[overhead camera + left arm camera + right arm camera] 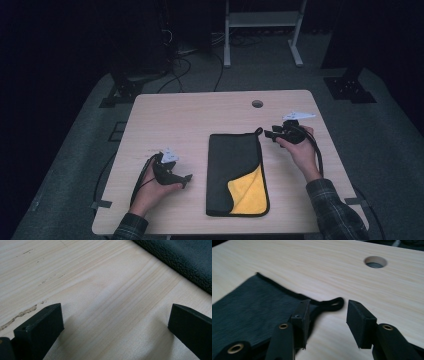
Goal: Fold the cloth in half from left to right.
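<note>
A dark cloth (235,165) lies folded flat at the middle of the wooden table (175,115), with its yellow inner side (248,192) turned up at the near right corner. A small hanging loop (258,131) sticks out of its far right corner. My right gripper (270,134) hovers just right of that loop, open with nothing between the jaws. In the right gripper view the gripper (328,310) points past the loop (334,303) and the cloth (249,307). My left gripper (187,180) rests left of the cloth, open (115,312) over bare wood, the cloth edge (180,257) beyond it.
A round cable hole (257,104) sits in the tabletop near the far edge, also seen as the hole (375,262) ahead of the right gripper. Behind the table stand a white frame (262,20) and loose cables (185,65) on a dark floor.
</note>
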